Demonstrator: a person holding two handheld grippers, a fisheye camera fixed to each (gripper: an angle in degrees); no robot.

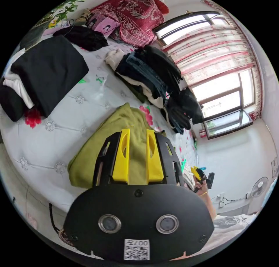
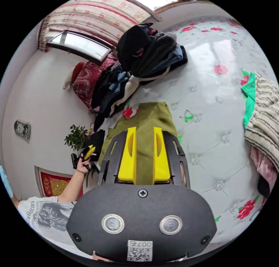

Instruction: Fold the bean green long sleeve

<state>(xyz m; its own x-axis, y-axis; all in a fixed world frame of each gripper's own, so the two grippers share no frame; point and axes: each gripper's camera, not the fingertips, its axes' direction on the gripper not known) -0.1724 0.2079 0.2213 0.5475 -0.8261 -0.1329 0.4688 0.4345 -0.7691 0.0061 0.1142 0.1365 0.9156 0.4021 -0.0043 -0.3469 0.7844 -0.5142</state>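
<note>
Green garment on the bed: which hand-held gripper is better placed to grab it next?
Hard to call; slight lean left. Both hand-held grippers, left and right, hover open above the folded olive-green fabric garment, gripping nothing. The left's view shows the garment's near corner closer alongside its jaws.

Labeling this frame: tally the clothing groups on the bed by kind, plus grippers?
Green folded garment: 1
Black-and-white folded stack: 1
Dark unfolded heap: 1
Striped pile: 1
Left gripper, right gripper: 2
Total: 6
</note>
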